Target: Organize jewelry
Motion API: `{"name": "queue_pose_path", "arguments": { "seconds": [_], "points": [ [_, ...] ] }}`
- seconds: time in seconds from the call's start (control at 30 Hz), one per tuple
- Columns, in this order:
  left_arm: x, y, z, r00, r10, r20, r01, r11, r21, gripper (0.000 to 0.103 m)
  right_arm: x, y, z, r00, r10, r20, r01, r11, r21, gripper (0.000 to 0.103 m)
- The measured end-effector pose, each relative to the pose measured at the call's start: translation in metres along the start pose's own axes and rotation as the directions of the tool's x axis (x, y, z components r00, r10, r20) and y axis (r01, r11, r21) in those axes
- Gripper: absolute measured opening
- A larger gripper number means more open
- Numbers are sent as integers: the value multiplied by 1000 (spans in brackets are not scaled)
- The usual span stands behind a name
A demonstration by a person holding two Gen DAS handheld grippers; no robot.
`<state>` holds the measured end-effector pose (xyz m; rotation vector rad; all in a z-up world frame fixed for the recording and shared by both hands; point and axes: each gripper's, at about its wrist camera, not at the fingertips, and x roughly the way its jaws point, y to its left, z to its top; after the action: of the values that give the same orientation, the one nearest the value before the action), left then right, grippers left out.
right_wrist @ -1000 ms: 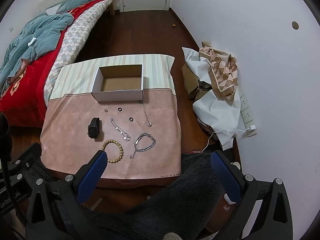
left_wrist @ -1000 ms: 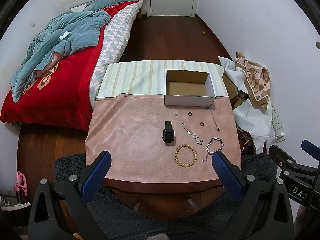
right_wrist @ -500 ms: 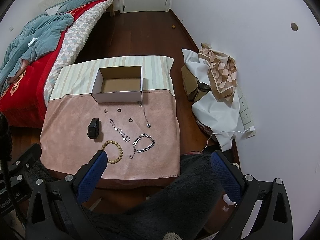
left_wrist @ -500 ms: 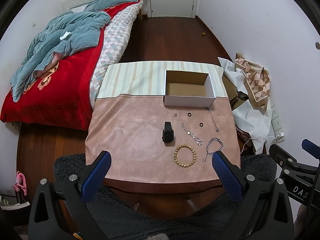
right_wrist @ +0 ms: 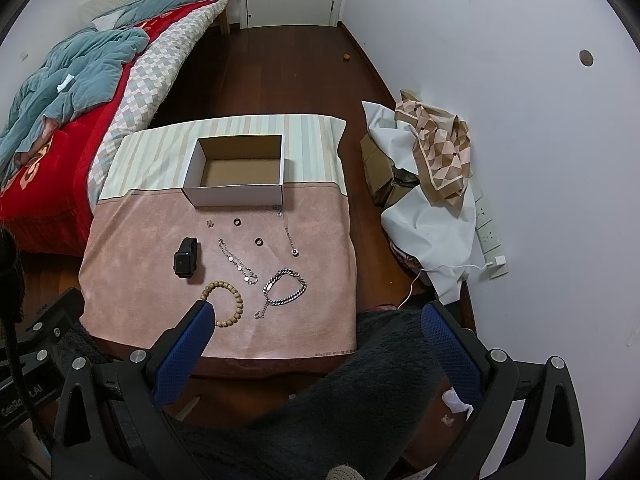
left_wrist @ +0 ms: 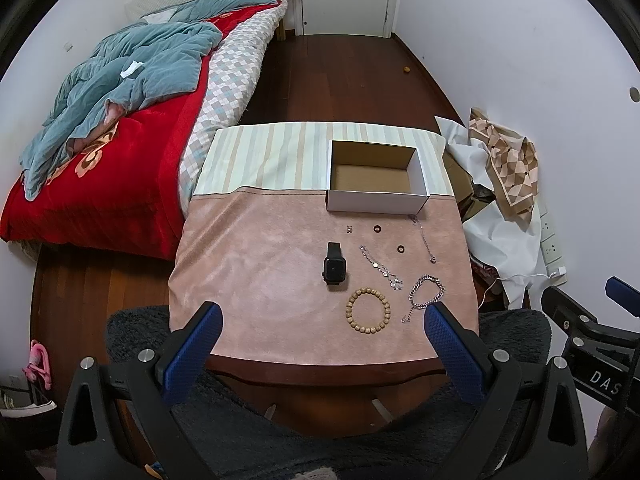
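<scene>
An open white cardboard box (left_wrist: pixel 376 201) (right_wrist: pixel 236 195) stands empty at the back of the pink cloth. In front of it lie a black watch (left_wrist: pixel 334 267) (right_wrist: pixel 185 258), a wooden bead bracelet (left_wrist: pixel 368 311) (right_wrist: pixel 234 300), a thick silver chain bracelet (left_wrist: pixel 426 293) (right_wrist: pixel 285 282), a thin charm chain (left_wrist: pixel 381 267) (right_wrist: pixel 237 260), a thin pendant chain (left_wrist: pixel 423 236) (right_wrist: pixel 287 232), two dark rings (left_wrist: pixel 376 229) (right_wrist: pixel 259 242) and small earrings (left_wrist: pixel 349 229) (right_wrist: pixel 209 223). My left gripper (left_wrist: pixel 322 316) hovers open over the table's near edge. My right gripper (right_wrist: pixel 318 320) is open, further right, holding nothing.
A table (left_wrist: pixel 320 372) under the pink and striped cloth (left_wrist: pixel 260 264). A bed with red cover and blue blanket (left_wrist: pixel 120 92) lies left. A heap of white and patterned fabric (left_wrist: pixel 504 160) sits right by the wall. Dark fuzzy fabric (right_wrist: pixel 360 392) fills the foreground.
Both grippers have drifted slightly; the views shift a little. The jewelry and the box have not moved.
</scene>
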<state>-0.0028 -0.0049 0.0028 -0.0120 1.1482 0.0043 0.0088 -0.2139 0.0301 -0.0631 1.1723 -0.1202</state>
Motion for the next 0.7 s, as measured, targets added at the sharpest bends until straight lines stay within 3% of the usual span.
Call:
{"name": "queue_pose_path", "arguments": {
  "seconds": [0.7],
  "points": [
    [-13,-2,1,1000,-1,13,1,1000,-5,103,-6,-3,1,1000,4,6,-4,1000,-1,103]
  ]
}}
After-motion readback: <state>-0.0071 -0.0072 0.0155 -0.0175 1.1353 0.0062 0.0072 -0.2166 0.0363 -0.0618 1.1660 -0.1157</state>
